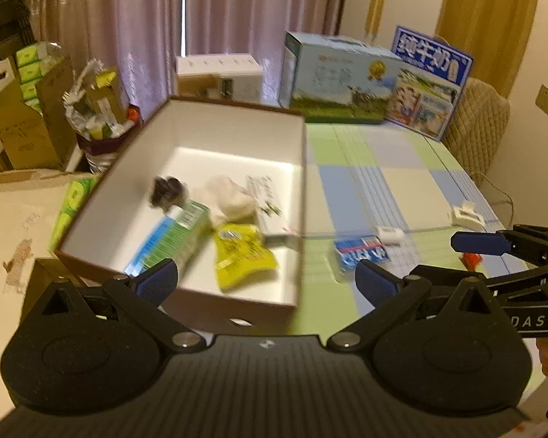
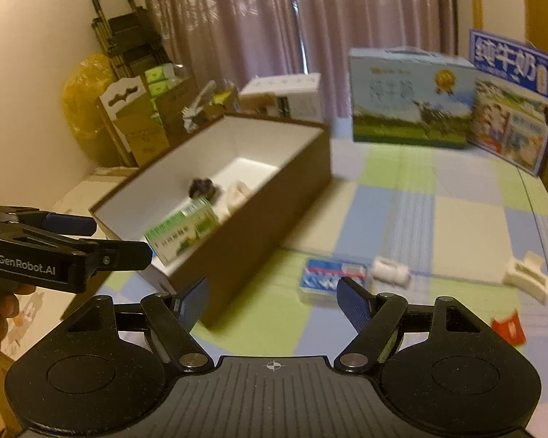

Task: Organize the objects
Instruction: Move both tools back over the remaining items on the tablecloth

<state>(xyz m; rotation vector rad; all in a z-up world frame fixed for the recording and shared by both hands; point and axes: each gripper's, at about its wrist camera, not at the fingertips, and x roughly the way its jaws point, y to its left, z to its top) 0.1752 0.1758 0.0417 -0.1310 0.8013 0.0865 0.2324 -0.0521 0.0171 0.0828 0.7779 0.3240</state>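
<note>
We hold the left gripper (image 1: 266, 279) with its jaws wide apart and nothing between them, poised above the near edge of the brown box (image 1: 237, 306) that sits on the checked desk (image 1: 402, 179). Inside the box we see a green-and-blue carton (image 1: 175, 235), a yellow pouch (image 1: 243, 253), a pale cloth bundle (image 1: 230, 199), a small dark object (image 1: 168, 191) too blurred to identify, and a white printed packet (image 1: 266, 200) against the right wall. Our right gripper (image 2: 272, 301) is likewise spread open and empty, hanging over the desk just right of the box. Out on the desk, beyond its fingertips, lie a blue-and-white pack (image 2: 330, 273), a small white roll (image 2: 389, 272) beside it, a white clip (image 2: 528, 277) farther right, and a red scrap (image 2: 507, 328) near the desk's edge. Two milk cartons (image 1: 339, 78) stand at the far side.
</note>
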